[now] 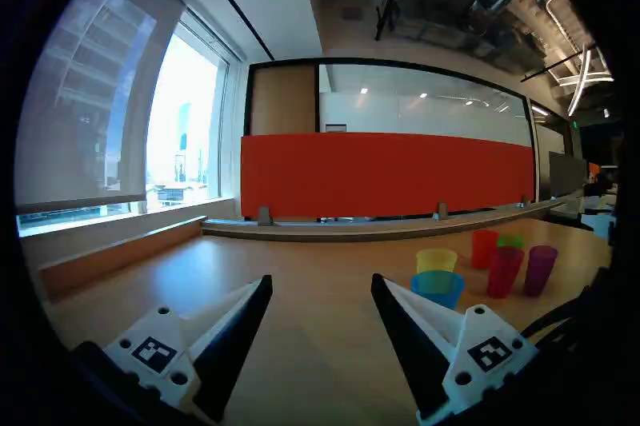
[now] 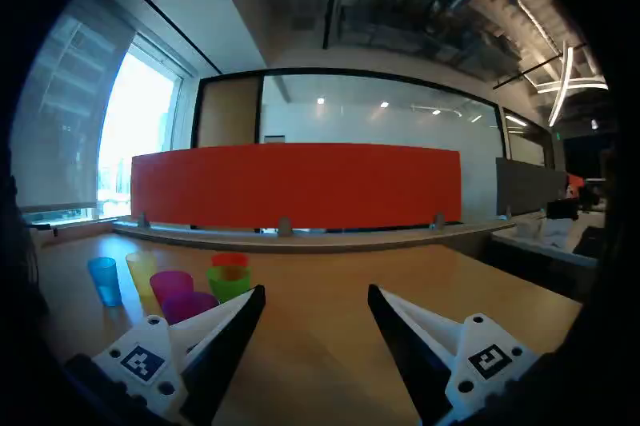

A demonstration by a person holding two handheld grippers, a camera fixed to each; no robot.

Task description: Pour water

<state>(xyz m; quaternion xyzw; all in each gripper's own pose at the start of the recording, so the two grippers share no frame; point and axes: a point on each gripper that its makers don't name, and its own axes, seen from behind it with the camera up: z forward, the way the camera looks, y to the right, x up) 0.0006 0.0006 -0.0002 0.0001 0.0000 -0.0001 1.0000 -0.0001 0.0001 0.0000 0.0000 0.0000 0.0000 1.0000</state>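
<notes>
The left claw is spread wide with nothing between its fingers, over the bare wooden surface. The right claw is just as open and empty.

The cups stand in a tight cluster to the left claw's right and the right claw's left. The blue cup is nearest the left claw, with the yellow cup just behind it. Beyond them are the magenta cup, purple cup, red cup and green cup.

The step looks like the reach. It is probably best to take an outer cup from its free side, straddle the wall and keep it upright. I cannot tell which cup holds water.

There are six cups, one of each colour, and one red divider panel behind them.
</notes>
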